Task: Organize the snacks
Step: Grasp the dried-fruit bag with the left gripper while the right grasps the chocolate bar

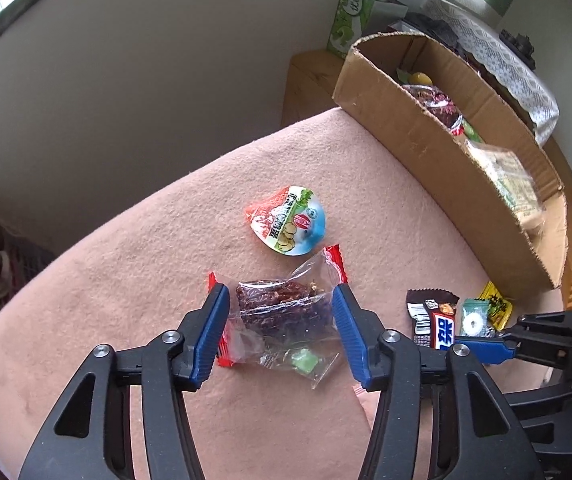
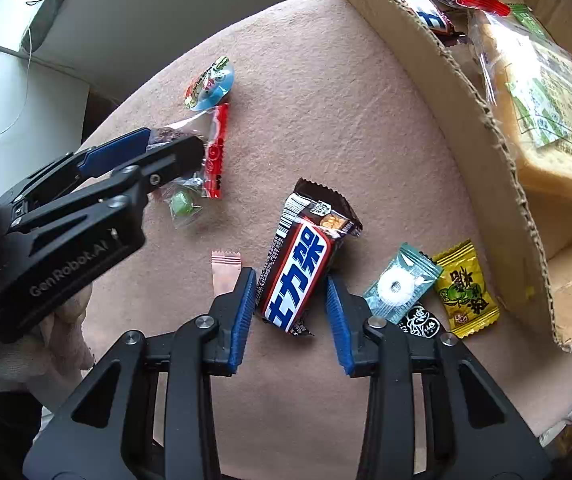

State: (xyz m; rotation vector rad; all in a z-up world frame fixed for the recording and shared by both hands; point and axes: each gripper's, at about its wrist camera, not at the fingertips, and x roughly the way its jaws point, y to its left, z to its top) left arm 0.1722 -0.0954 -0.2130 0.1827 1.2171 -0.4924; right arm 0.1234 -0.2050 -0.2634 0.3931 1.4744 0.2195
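Chocolate bar (image 2: 300, 276), brown wrapper, blue-white lettering, between spread right gripper (image 2: 290, 280).

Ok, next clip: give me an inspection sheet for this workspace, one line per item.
Surface: pink felt cloth, loose snacks scattered on it.
Job's things: chocolate bar; clear packet of dark dried fruit; round-lidded jelly cup; mint candy; yellow candy; cardboard box already holding several snacks.
Clutter: small pink wrapper; black wrapper, partly hidden.
Grippers: left gripper straddles the dried fruit packet, pads apart from it; right gripper straddles the chocolate bar, left pad at its edge, right pad clear.
Cables: a thin cord hangs at the far left.
Surroundings: green carton and patterned cloth behind the box.
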